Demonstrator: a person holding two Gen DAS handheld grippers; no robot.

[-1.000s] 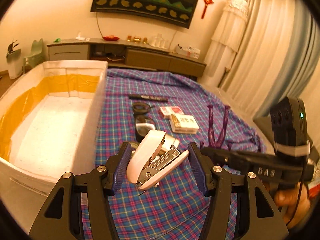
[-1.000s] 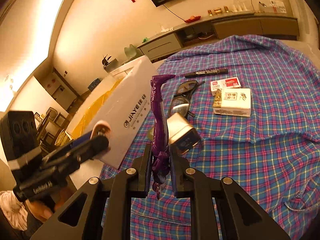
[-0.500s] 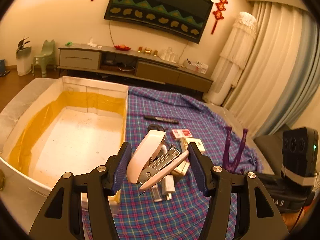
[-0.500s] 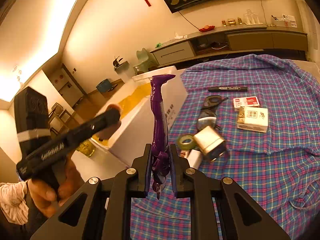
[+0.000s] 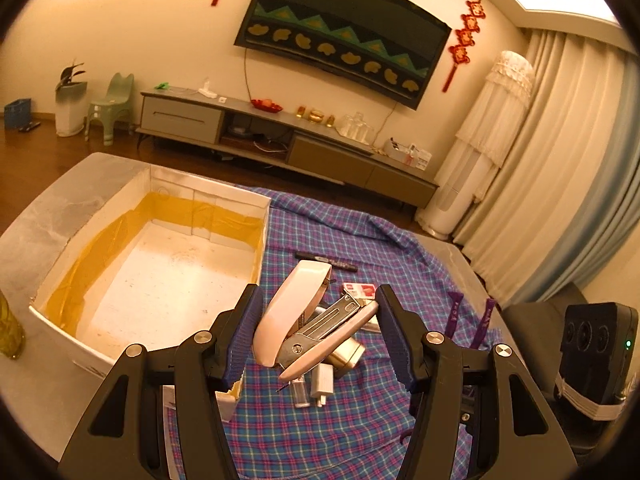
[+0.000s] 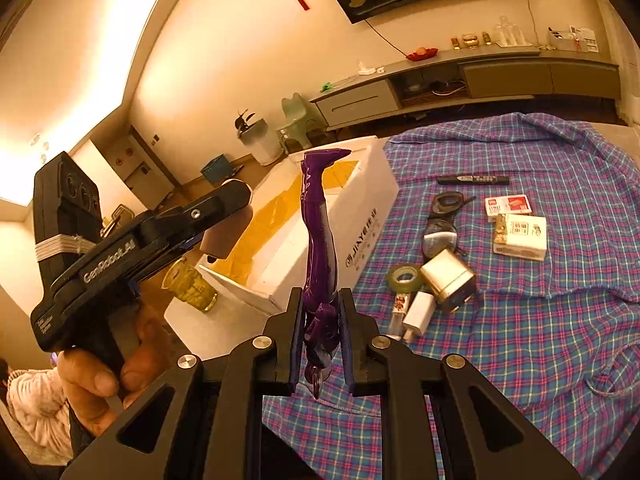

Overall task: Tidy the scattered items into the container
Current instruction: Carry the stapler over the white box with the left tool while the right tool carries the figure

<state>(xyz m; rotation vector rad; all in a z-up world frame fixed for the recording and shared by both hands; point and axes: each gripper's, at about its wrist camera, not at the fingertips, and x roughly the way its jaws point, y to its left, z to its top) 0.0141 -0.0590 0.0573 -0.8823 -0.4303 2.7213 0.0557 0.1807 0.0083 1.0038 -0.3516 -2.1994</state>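
A white stapler (image 5: pixel 298 316) hangs clear of the cloth, its mouth gaping, and my left gripper (image 5: pixel 318 300) is shut on it just right of the box. The container is a white foam box (image 5: pixel 208 194) lined with yellow tape, and it holds nothing. My right gripper (image 6: pixel 320 300) is shut on the base of a purple two-pronged tool (image 6: pixel 318 232) that stands up from its jaws. The tool's two tips (image 5: pixel 454 308) show at the right of the left wrist view. Both grippers hover above the checked cloth (image 6: pixel 520 340).
Scattered on the cloth are a black marker (image 6: pixel 472 179), glasses (image 6: pixel 442 220), two card boxes (image 6: pixel 520 236), a tape roll (image 6: pixel 404 276), a metal tin (image 6: pixel 448 276) and a white charger (image 6: pixel 418 312). A glass of yellow liquid (image 6: pixel 192 284) stands left of the box.
Both grippers have risen from the cloth with the stapler and the purple tool still held. The items on the cloth look smaller, and more of the box's inside shows.
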